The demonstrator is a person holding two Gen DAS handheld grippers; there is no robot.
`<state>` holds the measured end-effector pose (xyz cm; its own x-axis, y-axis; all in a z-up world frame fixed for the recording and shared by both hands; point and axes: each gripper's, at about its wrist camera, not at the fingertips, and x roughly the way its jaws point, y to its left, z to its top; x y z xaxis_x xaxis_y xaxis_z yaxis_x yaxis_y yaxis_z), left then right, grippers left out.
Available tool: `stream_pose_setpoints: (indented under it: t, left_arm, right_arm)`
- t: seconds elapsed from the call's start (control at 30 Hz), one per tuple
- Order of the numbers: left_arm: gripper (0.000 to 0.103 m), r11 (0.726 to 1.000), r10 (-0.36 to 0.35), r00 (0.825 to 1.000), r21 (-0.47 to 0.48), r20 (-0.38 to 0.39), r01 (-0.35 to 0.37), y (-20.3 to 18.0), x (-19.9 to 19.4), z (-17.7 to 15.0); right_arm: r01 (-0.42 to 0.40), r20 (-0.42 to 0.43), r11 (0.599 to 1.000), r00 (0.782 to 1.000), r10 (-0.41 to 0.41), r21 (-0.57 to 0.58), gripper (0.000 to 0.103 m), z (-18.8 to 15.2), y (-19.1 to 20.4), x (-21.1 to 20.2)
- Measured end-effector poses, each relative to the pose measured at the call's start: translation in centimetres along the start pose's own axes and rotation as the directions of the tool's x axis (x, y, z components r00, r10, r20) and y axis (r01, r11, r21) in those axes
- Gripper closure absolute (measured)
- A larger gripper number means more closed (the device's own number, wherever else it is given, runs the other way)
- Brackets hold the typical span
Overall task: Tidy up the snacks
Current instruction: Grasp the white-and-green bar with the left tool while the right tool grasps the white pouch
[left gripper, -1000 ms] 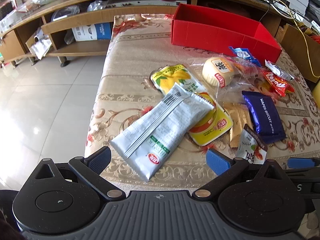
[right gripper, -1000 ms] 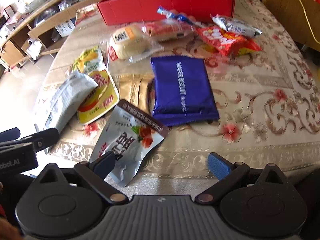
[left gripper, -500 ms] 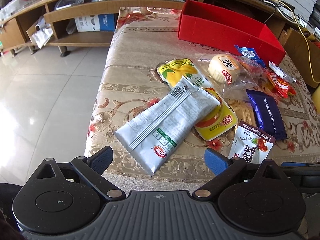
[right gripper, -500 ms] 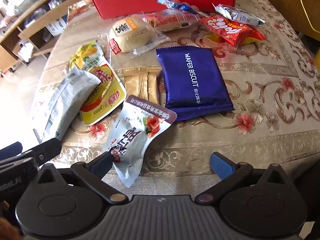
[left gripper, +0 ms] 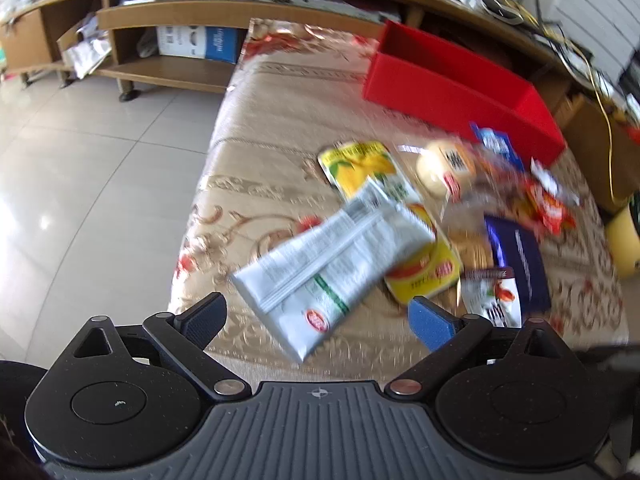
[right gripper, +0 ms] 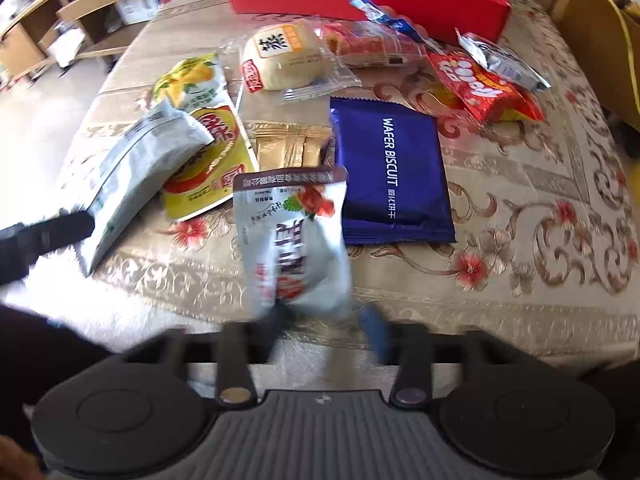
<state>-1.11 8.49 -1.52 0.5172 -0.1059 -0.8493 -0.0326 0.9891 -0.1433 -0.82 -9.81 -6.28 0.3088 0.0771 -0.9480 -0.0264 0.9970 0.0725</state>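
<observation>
Many snack packets [right gripper: 390,168] | patterned beige cloth [right gripper: 540,200] | tiled floor [left gripper: 80,184]

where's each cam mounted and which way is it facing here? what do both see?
Left wrist: on the left gripper, looking down across the table's left edge, floor and shelves; both open fingers show.
Right wrist: on the right gripper, looking down at the snacks; blurred fingers closed on the white pouch.
Shared: red box, wafer biscuit pack, white pouch.

black round-hubbed gripper [left gripper: 316,318] bodies, ribbed grey centre, blue-padded fingers [left gripper: 430,322], silver screws
</observation>
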Motion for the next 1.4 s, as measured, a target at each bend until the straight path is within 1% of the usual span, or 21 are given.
stream_pose_setpoints:
  t: [0.1, 0.17, 0.2, 0.27, 0.3, 0.37, 0.47, 0.53, 0.57, 0.6, 0.67, 0.73, 0.77, 0.83, 0.9, 0.97, 1.03, 1.13, 1.27, 1.37, 1.4]
  left_arm:
    - [0.003, 0.998, -0.036, 0.999, -0.058, -0.003, 0.035, 0.6, 0.2, 1.0]
    - [0.003, 0.997, -0.067, 0.998, -0.050, -0.013, 0.066, 0.3, 0.5, 1.7]
    - [0.003, 0.998, -0.064, 0.998, -0.025, -0.021, 0.064, -0.2, 0.7, 2.0]
    - [0.003, 0.998, -0.024, 0.999, 0.065, -0.033, 0.026, -1.5, 1.2, 2.3]
    - [0.003, 0.992, 0.008, 0.999, 0.128, -0.039, -0.003, -2.2, 1.7, 2.3]
    - [0.004, 0.972, 0.051, 0.997, 0.234, -0.052, -0.037, -3.5, 2.9, 2.4]
    - [0.004, 0.932, 0.060, 0.995, 0.360, -0.076, -0.029, -5.0, 4.4, 2.6]
    - [0.004, 0.900, 0.093, 0.993, 0.433, -0.072, -0.053, -5.6, 5.5, 2.7]
    - [0.004, 0.892, 0.105, 0.991, 0.448, -0.078, -0.060, -5.7, 6.1, 2.7]
    - [0.004, 0.890, 0.112, 0.989, 0.452, -0.094, -0.058, -5.6, 6.6, 2.8]
    - [0.004, 0.893, 0.119, 0.982, 0.447, -0.144, -0.043, -5.4, 7.8, 2.8]
    - [0.000, 0.897, 0.126, 0.979, 0.441, -0.158, -0.044, -5.1, 8.3, 2.7]
    - [0.000, 0.898, 0.125, 0.978, 0.439, -0.165, -0.040, -4.9, 8.3, 2.9]
    - [0.002, 0.913, 0.110, 0.976, 0.407, -0.186, -0.025, -4.3, 8.4, 3.1]
    - [0.005, 0.925, 0.091, 0.977, 0.381, -0.192, -0.011, -3.9, 8.3, 3.3]
    - [0.009, 0.927, 0.089, 0.979, 0.375, -0.181, -0.015, -3.8, 8.2, 3.4]
    - [0.013, 0.931, 0.084, 0.982, 0.365, -0.168, -0.017, -3.5, 8.0, 3.5]
    - [0.015, 0.932, 0.081, 0.984, 0.362, -0.159, -0.018, -3.6, 8.0, 3.7]
    - [0.014, 0.929, 0.079, 0.985, 0.370, -0.154, -0.016, -3.7, 7.8, 3.4]
    - [0.010, 0.927, 0.079, 0.983, 0.376, -0.164, -0.011, -3.8, 7.9, 3.3]
    - [0.006, 0.926, 0.077, 0.982, 0.377, -0.174, -0.006, -3.9, 7.9, 3.2]
  right_arm:
    - [-0.025, 0.005, 0.999, 1.000, 0.025, -0.031, 0.084, -0.1, -1.0, -0.2]
    - [-0.026, 0.016, 0.995, 0.999, 0.028, -0.096, 0.088, 0.0, -1.0, -0.2]
    - [-0.042, 0.016, 0.991, 0.999, 0.044, -0.127, 0.089, 0.1, -1.0, -0.2]
    - [-0.058, 0.019, 0.984, 0.998, 0.063, -0.168, 0.090, 0.1, -0.9, -0.3]
    - [-0.069, 0.019, 0.981, 0.997, 0.074, -0.182, 0.090, 0.2, -1.1, -0.3]
    - [-0.102, 0.007, 0.975, 0.994, 0.105, -0.196, 0.090, 0.5, -1.6, 0.2]
    - [-0.115, 0.022, 0.974, 0.992, 0.122, -0.195, 0.089, 1.5, -3.0, 0.4]
    - [-0.143, 0.018, 0.972, 0.989, 0.149, -0.185, 0.085, 2.1, -3.7, 0.6]
    - [-0.159, 0.018, 0.970, 0.986, 0.165, -0.184, 0.083, 2.3, -3.8, 0.6]
    - [-0.172, 0.024, 0.967, 0.983, 0.180, -0.189, 0.081, 2.3, -3.9, 0.5]
    - [-0.188, 0.010, 0.954, 0.981, 0.195, -0.232, 0.071, 2.6, -3.6, 0.5]
    - [-0.201, 0.007, 0.941, 0.977, 0.211, -0.272, 0.065, 3.1, -3.5, 0.5]
    - [-0.202, 0.005, 0.935, 0.977, 0.213, -0.292, 0.063, 3.3, -3.4, 0.4]
    - [-0.195, 0.014, 0.926, 0.977, 0.211, -0.325, 0.060, 3.8, -3.0, 0.4]
    - [-0.196, 0.018, 0.917, 0.976, 0.216, -0.348, 0.059, 4.4, -2.8, -0.1]
    - [-0.218, 0.010, 0.909, 0.971, 0.237, -0.354, 0.058, 5.0, -2.5, -0.7]
    - [-0.247, -0.003, 0.898, 0.965, 0.264, -0.363, 0.058, 4.6, -1.9, -1.1]
    - [-0.246, -0.024, 0.888, 0.966, 0.257, -0.389, 0.056, 4.6, -0.2, 0.4]
    - [-0.212, -0.007, 0.872, 0.972, 0.233, -0.442, 0.054, 4.8, 1.7, 1.4]
    - [-0.218, -0.040, 0.852, 0.973, 0.226, -0.476, 0.054, 4.5, 1.9, 1.4]
    - [-0.214, -0.052, 0.841, 0.975, 0.217, -0.497, 0.054, 4.3, 2.1, 1.4]
